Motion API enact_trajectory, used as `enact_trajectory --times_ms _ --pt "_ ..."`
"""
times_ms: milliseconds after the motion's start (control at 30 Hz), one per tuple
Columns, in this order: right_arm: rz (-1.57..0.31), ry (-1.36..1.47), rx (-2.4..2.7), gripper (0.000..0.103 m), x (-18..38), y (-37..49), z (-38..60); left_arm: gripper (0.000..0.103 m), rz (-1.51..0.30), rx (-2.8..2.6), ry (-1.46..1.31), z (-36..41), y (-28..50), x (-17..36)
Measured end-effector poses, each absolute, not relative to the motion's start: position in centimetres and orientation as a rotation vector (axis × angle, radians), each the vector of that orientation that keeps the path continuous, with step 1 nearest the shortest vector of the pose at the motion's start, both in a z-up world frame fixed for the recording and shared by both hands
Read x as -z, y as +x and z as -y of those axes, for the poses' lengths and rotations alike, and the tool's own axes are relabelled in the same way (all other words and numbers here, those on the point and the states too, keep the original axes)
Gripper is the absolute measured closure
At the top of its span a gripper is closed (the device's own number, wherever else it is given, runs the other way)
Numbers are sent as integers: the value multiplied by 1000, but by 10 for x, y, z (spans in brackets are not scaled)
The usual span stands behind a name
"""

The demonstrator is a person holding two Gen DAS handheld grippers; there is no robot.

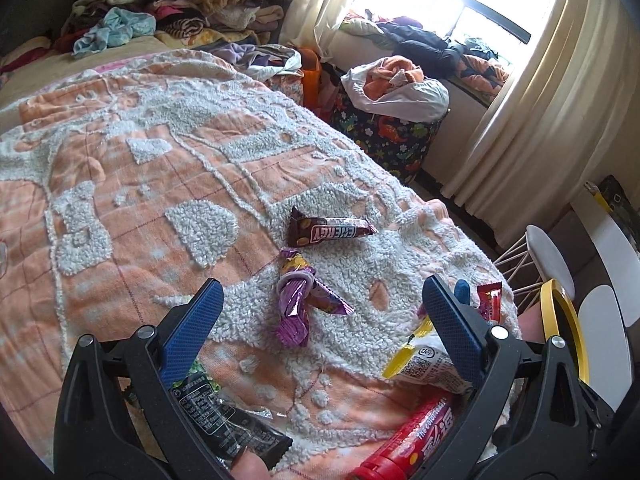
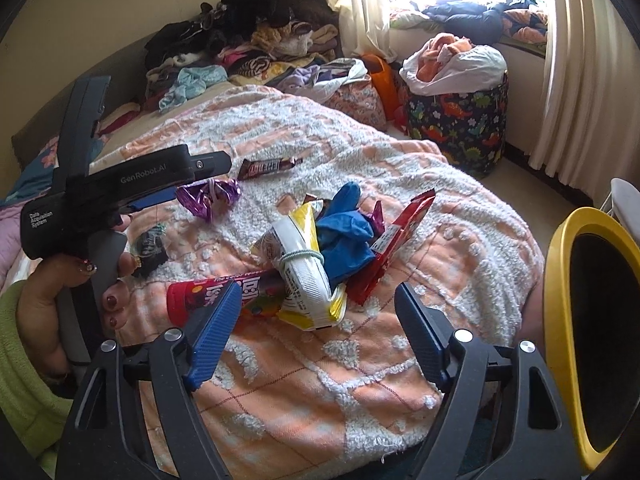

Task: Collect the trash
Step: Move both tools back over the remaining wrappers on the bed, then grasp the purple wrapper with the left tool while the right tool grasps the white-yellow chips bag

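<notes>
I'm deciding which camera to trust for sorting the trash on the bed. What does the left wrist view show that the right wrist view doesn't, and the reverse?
Only the left wrist view shows the white stool.

Only the right wrist view shows the left gripper from outside, the hand holding it, and the whole blue glove.

Both show the brown Energy bar, purple wrapper, red tube, yellow-and-white bag and yellow-rimmed bin.
</notes>
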State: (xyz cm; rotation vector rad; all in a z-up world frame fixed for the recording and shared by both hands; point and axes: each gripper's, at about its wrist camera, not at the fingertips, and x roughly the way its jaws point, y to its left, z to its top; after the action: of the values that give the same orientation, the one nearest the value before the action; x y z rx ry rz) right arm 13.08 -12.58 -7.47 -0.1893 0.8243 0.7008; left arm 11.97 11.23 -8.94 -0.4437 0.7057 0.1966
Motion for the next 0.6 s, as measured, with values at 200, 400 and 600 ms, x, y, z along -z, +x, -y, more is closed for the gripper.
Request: enact_trajectory --times_ms 200,400,600 --pt "-893 -172 -723 49 92 143 119 22 -721 -191 -459 -115 122 97" --pt "-933 -151 -744 67 102 145 118 27 -736 -200 -467 -118 126 103" --pt "-915 -142 -753 70 100 139 119 40 -742 -213 -467 -120 129 107"
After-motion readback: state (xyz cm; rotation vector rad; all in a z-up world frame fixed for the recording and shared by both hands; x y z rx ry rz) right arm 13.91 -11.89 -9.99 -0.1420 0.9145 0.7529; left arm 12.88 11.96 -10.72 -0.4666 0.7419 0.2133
